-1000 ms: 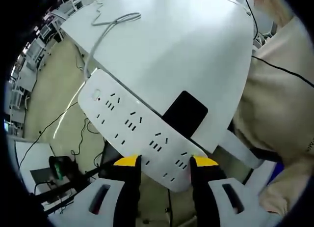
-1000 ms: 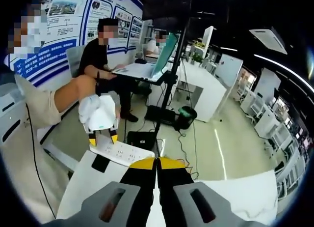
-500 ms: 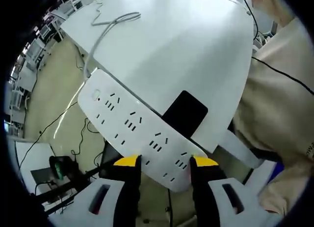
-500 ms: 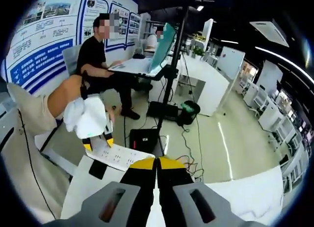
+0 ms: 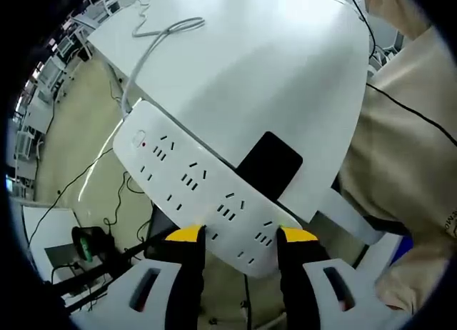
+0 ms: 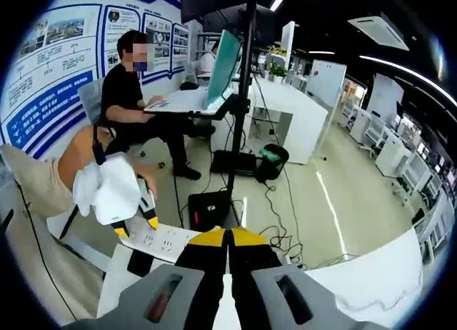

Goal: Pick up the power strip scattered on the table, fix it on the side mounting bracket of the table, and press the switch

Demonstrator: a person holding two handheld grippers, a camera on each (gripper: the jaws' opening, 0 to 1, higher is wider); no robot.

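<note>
The left gripper [image 5: 240, 235] rises from the bottom centre of the left gripper view, its 2 yellow-tipped jaws clamped on a white strip. The right gripper [image 6: 228, 235] sits at bottom centre of the right gripper view, jaws pressed together, holding nothing.

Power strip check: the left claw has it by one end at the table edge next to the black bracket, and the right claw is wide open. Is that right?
Not quite. The right claw is shut, its yellow tips pressed together in the right gripper view. The rest holds: the left claw grips one end of the power strip at the table edge, beside the black bracket.
</note>
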